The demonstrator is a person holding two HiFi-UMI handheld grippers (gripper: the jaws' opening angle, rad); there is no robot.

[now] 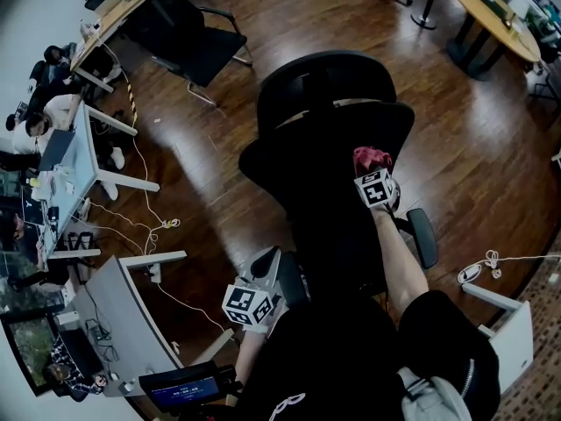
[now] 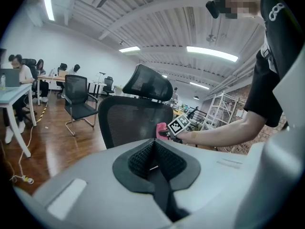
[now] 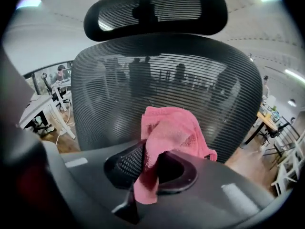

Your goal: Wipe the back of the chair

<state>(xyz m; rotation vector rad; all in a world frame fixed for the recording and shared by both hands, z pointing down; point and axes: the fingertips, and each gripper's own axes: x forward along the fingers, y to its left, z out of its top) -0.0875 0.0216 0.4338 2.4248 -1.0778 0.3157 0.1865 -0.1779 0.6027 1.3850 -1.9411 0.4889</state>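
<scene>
Right hand-held gripper [image 1: 374,175] reached forward on a straight bare arm, jaws clamped on pink cloth [image 3: 169,132]. Left hand-held gripper [image 1: 263,274] was held low beside the body, jaws together, empty.

Bright ceiling strips, fisheye-warped edges.

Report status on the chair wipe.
Right tongs shut on pink cloth, at the mesh chair back. Left tongs shut, empty. Nothing in the way.
</scene>
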